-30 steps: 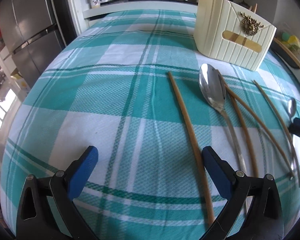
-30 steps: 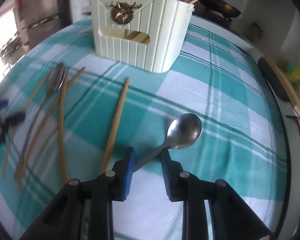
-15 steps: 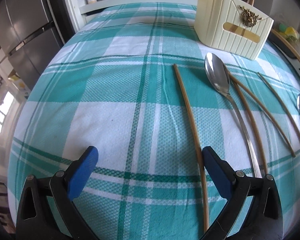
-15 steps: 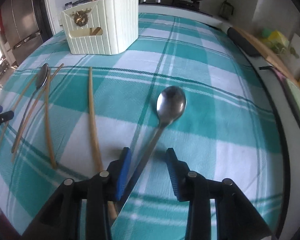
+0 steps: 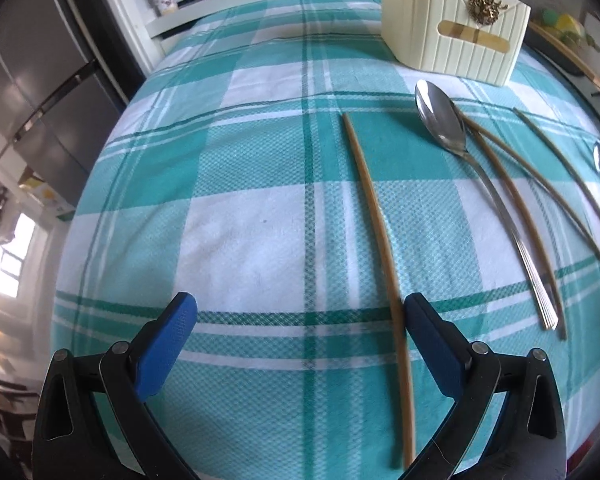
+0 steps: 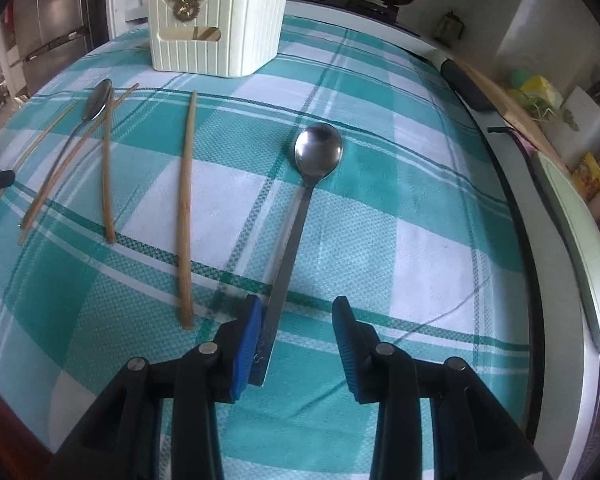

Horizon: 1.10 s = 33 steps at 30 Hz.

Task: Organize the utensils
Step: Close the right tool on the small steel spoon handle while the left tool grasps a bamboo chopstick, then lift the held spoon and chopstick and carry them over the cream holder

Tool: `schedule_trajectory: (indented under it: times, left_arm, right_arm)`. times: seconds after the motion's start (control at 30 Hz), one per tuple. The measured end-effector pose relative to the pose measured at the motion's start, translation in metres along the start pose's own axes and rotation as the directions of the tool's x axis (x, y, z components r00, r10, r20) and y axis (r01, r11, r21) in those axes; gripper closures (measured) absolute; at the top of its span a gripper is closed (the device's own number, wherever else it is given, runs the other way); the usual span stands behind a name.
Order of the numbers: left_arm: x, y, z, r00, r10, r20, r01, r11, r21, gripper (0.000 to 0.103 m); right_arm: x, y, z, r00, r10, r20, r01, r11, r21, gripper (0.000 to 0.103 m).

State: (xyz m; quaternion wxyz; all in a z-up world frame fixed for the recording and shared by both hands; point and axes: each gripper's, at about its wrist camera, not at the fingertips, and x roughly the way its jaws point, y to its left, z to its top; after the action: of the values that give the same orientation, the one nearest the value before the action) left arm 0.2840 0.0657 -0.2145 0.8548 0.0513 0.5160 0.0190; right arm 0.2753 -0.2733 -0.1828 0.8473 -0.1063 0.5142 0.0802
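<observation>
Lying against the spread right claw's left finger, the spoon sits ungripped.

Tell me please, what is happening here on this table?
A person with a claw in each hand is sorting utensils on a checked tablecloth. The right claw is open; a steel spoon lies flat, its handle between the fingers, beside the left pad. The left claw is open too, with a chopstick running past its right finger. More chopsticks and a large spoon lie on the cloth. A cream holder stands at the back.
</observation>
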Motion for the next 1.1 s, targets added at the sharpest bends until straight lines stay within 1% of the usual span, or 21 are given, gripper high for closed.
schedule_trajectory:
  times: [0.03,0.07,0.17,0.27,0.37,0.43,0.47,0.53,0.6,0.63,0.7,0.73,0.77,0.8,0.83,0.87,0.9,1.0,1.03,1.1]
  left_arm:
    - [0.001,0.001,0.001,1.000,-0.003,-0.003,0.003,1.000,0.002,0.000]
    - [0.002,0.002,0.004,1.000,-0.010,-0.006,0.010,1.000,0.005,0.001]
    - [0.006,-0.001,0.010,0.999,-0.040,-0.014,0.040,0.999,0.022,0.001]
    - [0.010,-0.011,0.021,0.998,-0.058,-0.019,0.059,0.997,0.045,0.002]
    - [0.014,-0.019,0.035,0.998,-0.062,-0.019,0.063,0.996,0.057,0.010]
    - [0.018,-0.020,0.044,0.996,-0.084,-0.031,0.086,0.995,0.048,0.016]
    - [0.021,-0.019,0.051,0.993,-0.111,-0.043,0.112,0.993,0.031,0.022]
    - [0.025,-0.018,0.059,0.990,-0.130,-0.056,0.130,0.991,0.005,0.027]
    - [0.027,-0.020,0.067,0.991,-0.127,-0.051,0.127,0.992,0.004,0.039]
    - [0.027,-0.020,0.069,0.991,-0.125,-0.049,0.125,0.992,0.003,0.044]
    - [0.027,-0.024,0.073,0.992,-0.121,-0.042,0.121,0.993,0.006,0.061]
    - [0.026,-0.025,0.074,0.994,-0.106,-0.037,0.107,0.994,0.010,0.064]
    - [0.025,-0.026,0.074,0.994,-0.109,-0.027,0.109,0.994,0.014,0.083]
    - [0.026,-0.026,0.074,0.991,-0.132,-0.021,0.132,0.991,0.015,0.097]
    - [0.026,-0.027,0.073,0.990,-0.137,-0.015,0.137,0.990,0.014,0.098]
    - [0.025,-0.027,0.073,0.991,-0.136,0.000,0.136,0.991,0.013,0.098]
    - [0.024,-0.027,0.072,0.990,-0.140,0.012,0.140,0.990,0.010,0.099]
    - [0.020,-0.019,0.070,0.982,-0.183,0.037,0.185,0.982,-0.034,0.099]
    - [0.011,-0.015,0.068,0.978,-0.198,0.068,0.202,0.978,-0.051,0.099]
    - [-0.009,-0.009,0.065,0.970,-0.203,0.136,0.212,0.975,-0.060,0.099]
  right_arm:
    - [0.000,-0.003,0.003,1.000,0.005,0.005,-0.005,1.000,0.001,0.053]
    - [0.001,-0.004,0.005,1.000,0.000,0.012,0.000,1.000,-0.001,0.050]
    - [0.007,-0.006,0.013,1.000,-0.009,0.017,0.009,1.000,-0.005,0.049]
    - [0.016,-0.006,0.020,0.999,0.021,0.032,-0.023,0.999,0.034,0.049]
    - [0.023,-0.006,0.027,0.997,0.027,0.067,-0.032,0.997,0.069,0.048]
    - [0.029,-0.008,0.035,0.996,0.028,0.081,-0.036,0.995,0.098,0.047]
    - [0.032,-0.009,0.038,0.996,0.032,0.084,-0.041,0.993,0.110,0.047]
    - [0.039,-0.013,0.049,0.995,0.032,0.092,-0.045,0.989,0.139,0.046]
    - [0.046,-0.013,0.061,0.995,0.029,0.094,-0.043,0.987,0.153,0.046]
    - [0.049,-0.013,0.065,0.995,0.025,0.096,-0.040,0.987,0.157,0.046]
    - [0.054,-0.015,0.074,0.994,0.019,0.111,-0.039,0.983,0.178,0.045]
    - [0.056,-0.016,0.077,0.994,0.012,0.112,-0.034,0.981,0.189,0.047]
    - [0.059,-0.017,0.079,0.994,0.004,0.111,-0.027,0.979,0.201,0.047]
    - [0.060,-0.019,0.081,0.994,-0.008,0.112,-0.016,0.976,0.215,0.056]
    - [0.061,-0.020,0.083,0.993,-0.014,0.117,-0.012,0.974,0.225,0.066]
    - [0.061,-0.022,0.083,0.993,-0.016,0.120,-0.012,0.973,0.230,0.067]
    - [0.061,-0.024,0.084,0.992,-0.014,0.125,-0.017,0.971,0.240,0.067]
    - [0.057,-0.028,0.083,0.988,0.008,0.156,-0.048,0.966,0.255,0.067]
    - [0.050,-0.029,0.081,0.983,0.025,0.182,-0.073,0.962,0.262,0.068]
    - [0.033,-0.030,0.079,0.971,0.044,0.235,-0.107,0.959,0.262,0.067]
